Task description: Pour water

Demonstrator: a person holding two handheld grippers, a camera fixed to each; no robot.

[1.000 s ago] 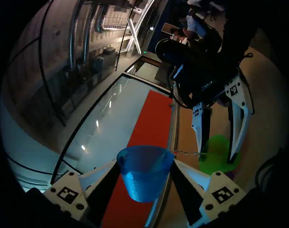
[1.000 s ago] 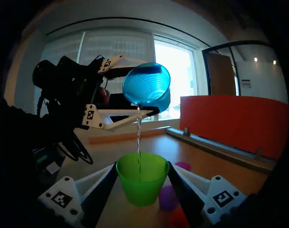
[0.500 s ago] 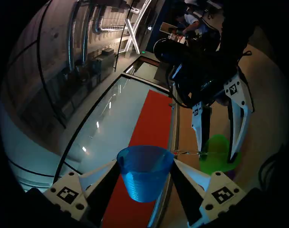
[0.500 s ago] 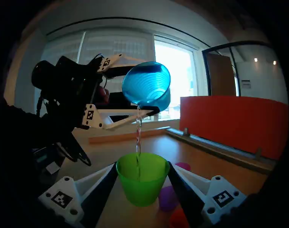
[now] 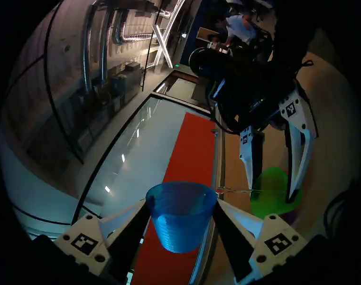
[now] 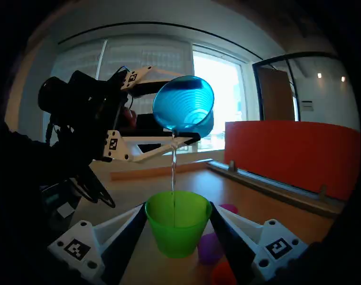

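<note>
left gripper clamped on tipped blue cup, water streaming into green cup clamped in right gripper

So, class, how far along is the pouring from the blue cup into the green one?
Done: the left gripper holds the blue cup, tipped above the green cup in the right gripper. In hand: a thin stream of water falls into the green cup. Left: finishing the pour and righting the blue cup; how much water remains cannot be told.
</note>
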